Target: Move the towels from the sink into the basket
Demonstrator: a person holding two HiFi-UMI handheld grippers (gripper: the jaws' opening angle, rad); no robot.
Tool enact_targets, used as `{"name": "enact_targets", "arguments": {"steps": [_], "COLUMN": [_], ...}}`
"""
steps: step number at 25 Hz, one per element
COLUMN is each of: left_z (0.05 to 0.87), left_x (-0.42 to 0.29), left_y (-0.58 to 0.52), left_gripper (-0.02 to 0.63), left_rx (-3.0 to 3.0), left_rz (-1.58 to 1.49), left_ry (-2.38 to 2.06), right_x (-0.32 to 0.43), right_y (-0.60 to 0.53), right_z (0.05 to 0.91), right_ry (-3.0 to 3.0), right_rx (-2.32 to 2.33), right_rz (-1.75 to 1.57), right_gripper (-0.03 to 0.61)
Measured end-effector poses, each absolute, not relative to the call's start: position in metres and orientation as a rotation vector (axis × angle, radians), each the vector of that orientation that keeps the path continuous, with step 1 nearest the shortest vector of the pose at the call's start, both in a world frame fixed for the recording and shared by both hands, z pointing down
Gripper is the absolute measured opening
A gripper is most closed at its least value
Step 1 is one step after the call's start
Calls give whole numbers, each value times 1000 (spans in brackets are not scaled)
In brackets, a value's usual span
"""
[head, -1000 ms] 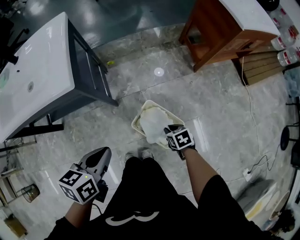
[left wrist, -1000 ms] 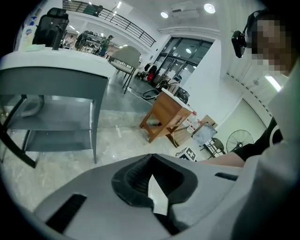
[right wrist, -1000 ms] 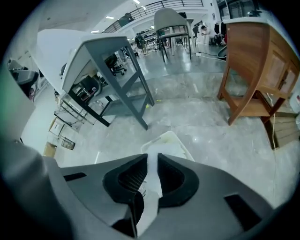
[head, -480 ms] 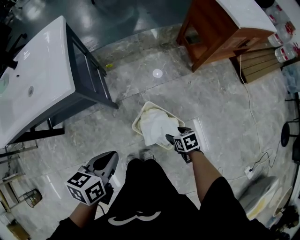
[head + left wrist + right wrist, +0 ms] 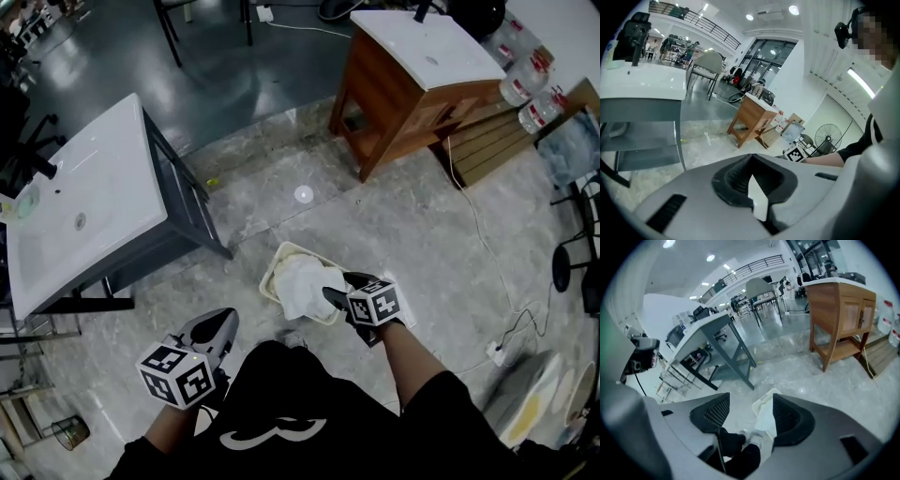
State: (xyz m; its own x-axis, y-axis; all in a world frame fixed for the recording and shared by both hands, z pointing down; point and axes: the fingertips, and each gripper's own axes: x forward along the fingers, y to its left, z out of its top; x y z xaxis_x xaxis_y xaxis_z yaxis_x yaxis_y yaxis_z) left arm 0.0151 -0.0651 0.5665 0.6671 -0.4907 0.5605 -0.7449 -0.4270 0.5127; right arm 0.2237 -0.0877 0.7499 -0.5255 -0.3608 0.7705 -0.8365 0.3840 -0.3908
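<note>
sitting on the grey floor, the pale basket (image 5: 269, 277) held a white towel (image 5: 302, 281), crumpled in a heap that filled most of it. one edge of the towel hung over the rim on the side nearest the person. more pale cloth showed at the basket's far end, can't tell if it was a second towel. basket was rectangular with rounded corners and a cream rim. the towel looked plain white, soft folds, no print.

white sink (image 5: 89, 211) on its dark frame stood well apart from the basket, up and left of it in the head view. wooden cabinet (image 5: 403, 89) stood beyond the basket, to the right.

right gripper (image 5: 339, 286) hung just above the basket's near right edge. its jaws had just been opening and stood spread wide, gripping nothing. in the right gripper view the basket (image 5: 760, 405) and towel (image 5: 767, 420) showed on the floor through the gap.

left gripper (image 5: 217, 328) was off to the left of the basket, nearer the person, clear of it. its jaws were pressed together, with a thin pale sliver at the seam that i couldn't identify.
</note>
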Motion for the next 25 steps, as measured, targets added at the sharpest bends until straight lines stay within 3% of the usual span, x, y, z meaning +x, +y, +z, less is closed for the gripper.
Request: {"name": "enact_targets", "arguments": {"steps": [6,7,9,11,25], "left_z": [507,497,476,455,316], "left_x": [43,49,61,71,99], "left_y": [-64,-63,-60,-55,-42], "left_gripper": [6,6,6,6,6], "left_rx": [2223,2237,2262,2300,2593], "left_rz": [371,351,319,314,120], "left_ry": [-947,-937,-907,-874,-807], "right_x": [200,196,194,199,189], "right_y": [-90,-89,-87,-84,-42], "right_z": [611,585,535,493,290], "right_ry": [-2413,-2479,-2593,-2689,-2990], "right_rx": [969,959,969,1001,924], "right_rz": [1065,1044,967,925,613], "right_gripper": [283,258,180,3,3]}}
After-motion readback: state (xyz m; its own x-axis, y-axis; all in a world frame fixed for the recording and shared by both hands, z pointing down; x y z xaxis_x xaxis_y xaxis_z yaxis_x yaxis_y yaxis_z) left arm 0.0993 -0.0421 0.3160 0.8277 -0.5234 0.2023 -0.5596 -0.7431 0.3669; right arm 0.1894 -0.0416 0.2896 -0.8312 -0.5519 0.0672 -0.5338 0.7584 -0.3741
